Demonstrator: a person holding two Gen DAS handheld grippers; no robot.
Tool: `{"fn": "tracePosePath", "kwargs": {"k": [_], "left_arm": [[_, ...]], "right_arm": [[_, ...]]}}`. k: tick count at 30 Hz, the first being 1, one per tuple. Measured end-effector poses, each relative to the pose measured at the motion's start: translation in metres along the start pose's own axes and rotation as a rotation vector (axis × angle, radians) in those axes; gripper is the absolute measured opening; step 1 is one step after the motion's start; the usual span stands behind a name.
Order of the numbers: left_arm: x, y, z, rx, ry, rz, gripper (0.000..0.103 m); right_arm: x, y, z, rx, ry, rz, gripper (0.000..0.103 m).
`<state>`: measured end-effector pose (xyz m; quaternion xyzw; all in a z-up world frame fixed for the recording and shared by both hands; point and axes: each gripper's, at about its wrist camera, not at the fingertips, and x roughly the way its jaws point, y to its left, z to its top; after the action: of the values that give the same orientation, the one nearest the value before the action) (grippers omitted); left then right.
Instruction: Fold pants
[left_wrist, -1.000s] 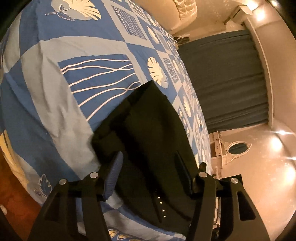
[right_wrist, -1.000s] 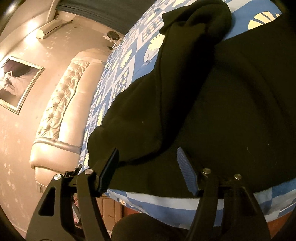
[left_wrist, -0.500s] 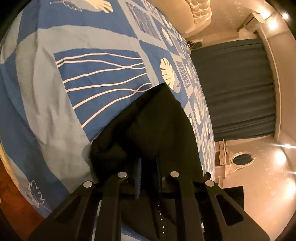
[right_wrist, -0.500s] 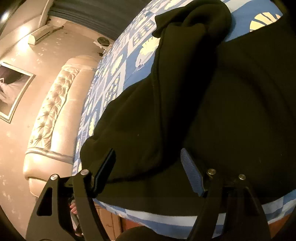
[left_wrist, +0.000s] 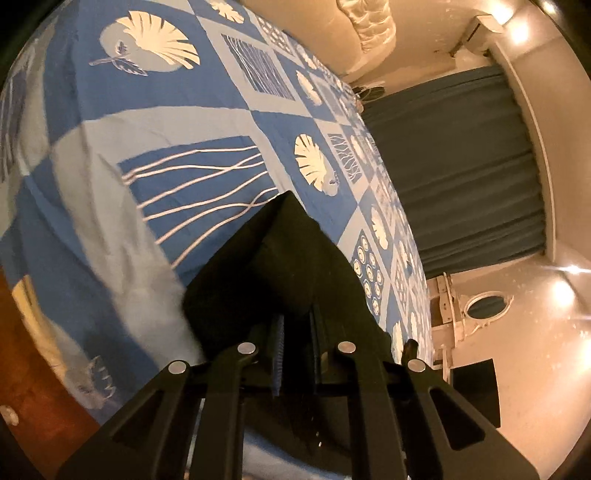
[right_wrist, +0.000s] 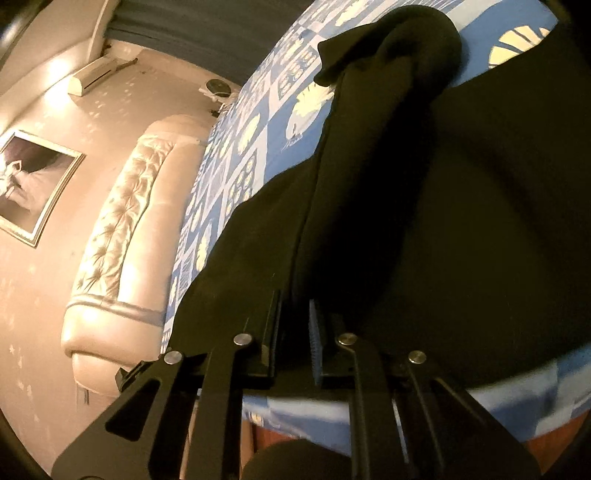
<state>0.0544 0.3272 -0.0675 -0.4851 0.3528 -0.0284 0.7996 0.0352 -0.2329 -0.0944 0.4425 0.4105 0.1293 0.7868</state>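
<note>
Black pants (left_wrist: 295, 266) lie on a bed with a blue patterned cover (left_wrist: 155, 110). In the left wrist view my left gripper (left_wrist: 297, 332) is shut on the near edge of the pants, with fabric pinched between its fingers. In the right wrist view the pants (right_wrist: 443, 206) fill most of the frame, one leg bunched toward the far end (right_wrist: 406, 48). My right gripper (right_wrist: 295, 325) is shut on a fold of the pants near the bed's front edge.
A tufted cream headboard (right_wrist: 122, 206) stands at one end of the bed. Dark blue curtains (left_wrist: 461, 166) hang beyond the far side. A white dresser with an oval mirror (left_wrist: 480, 306) stands by the wall. Wooden floor (left_wrist: 33, 387) shows below the bed edge.
Both grippers were open over the pants a second ago. The left closed on the fabric first, then the right closed on its fold.
</note>
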Motion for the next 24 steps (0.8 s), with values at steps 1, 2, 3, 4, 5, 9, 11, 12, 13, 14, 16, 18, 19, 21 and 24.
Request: {"fn": "tracePosePath", "kwargs": {"k": [1,2,3,4,5,9,11,12,13,14,16,18,19,21,24], "left_arm": [[-0.003,0.006,-0.002,-0.001,0.007,0.011,0.011],[-0.002,0.012,-0.004,-0.003,0.018,0.022,0.011],[0.004,0.015,-0.003,-0.004,0.026,0.033,0.011],[0.007,0.023,-0.005,-0.006,0.035,0.055,0.012],[0.010,0.027,-0.007,-0.014,0.041,0.062,0.012],[0.013,0.034,-0.010,-0.028,0.034,0.046,0.012],[0.014,0.031,-0.008,-0.017,0.041,0.052,0.012],[0.014,0.030,-0.009,-0.014,0.045,0.052,0.012],[0.014,0.031,-0.008,-0.018,0.049,0.049,0.012],[0.015,0.032,-0.008,-0.026,0.051,0.044,0.012],[0.016,0.035,-0.007,-0.050,0.053,0.031,0.013],[0.017,0.037,-0.007,-0.059,0.055,0.028,0.013],[0.017,0.036,-0.006,-0.056,0.056,0.033,0.013],[0.017,0.035,-0.006,-0.055,0.058,0.040,0.013],[0.015,0.034,-0.004,-0.071,0.065,0.035,0.013]], "right_arm": [[-0.001,-0.005,-0.004,0.005,0.012,-0.003,0.005],[-0.001,-0.009,-0.009,0.010,0.029,-0.009,0.002],[-0.001,-0.017,-0.014,0.013,0.049,-0.026,0.001],[0.001,-0.022,-0.017,0.016,0.062,-0.044,0.001],[0.003,-0.031,-0.020,0.036,0.072,-0.046,0.000],[-0.007,-0.032,-0.013,0.061,0.034,-0.027,0.008],[-0.010,-0.026,-0.004,0.047,-0.002,-0.042,0.026],[-0.009,-0.025,-0.001,0.049,-0.010,-0.048,0.031],[-0.007,-0.023,0.002,0.050,-0.017,-0.055,0.035],[-0.005,-0.020,0.005,0.051,-0.027,-0.061,0.038],[0.001,-0.013,0.010,0.031,-0.038,-0.084,0.053],[0.013,-0.004,0.017,-0.019,-0.037,-0.139,0.056],[0.019,-0.002,0.018,-0.034,-0.035,-0.159,0.054],[0.030,-0.001,0.024,-0.063,-0.015,-0.159,0.016],[0.025,-0.005,0.024,-0.025,-0.022,-0.106,0.010]]}}
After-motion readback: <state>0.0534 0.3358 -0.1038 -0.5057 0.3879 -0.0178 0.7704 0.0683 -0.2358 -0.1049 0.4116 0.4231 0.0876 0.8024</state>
